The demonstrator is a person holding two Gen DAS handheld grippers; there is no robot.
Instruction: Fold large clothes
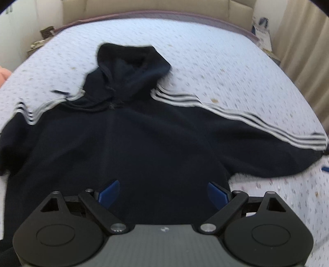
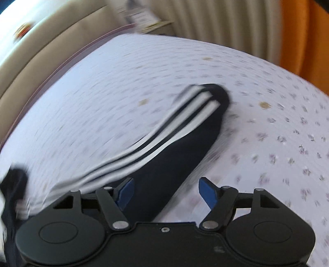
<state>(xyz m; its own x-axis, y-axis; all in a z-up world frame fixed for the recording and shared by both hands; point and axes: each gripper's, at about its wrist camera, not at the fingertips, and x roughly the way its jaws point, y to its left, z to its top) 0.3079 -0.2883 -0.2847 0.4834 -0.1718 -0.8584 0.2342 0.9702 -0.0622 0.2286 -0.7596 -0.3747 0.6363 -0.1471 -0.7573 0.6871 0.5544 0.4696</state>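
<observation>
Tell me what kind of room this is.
Most likely a bedroom. A dark hoodie lies spread on a bed with a floral-print sheet, a padded beige headboard stands behind it, and curtains hang to one side.

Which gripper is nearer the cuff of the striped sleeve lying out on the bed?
Right. The right gripper hangs over that sleeve, jaws open, cuff ahead. The left gripper is over the hoodie's body.

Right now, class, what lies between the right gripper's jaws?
In the right wrist view, the hoodie's striped sleeve runs between the open right gripper's jaws, ungripped.
</observation>
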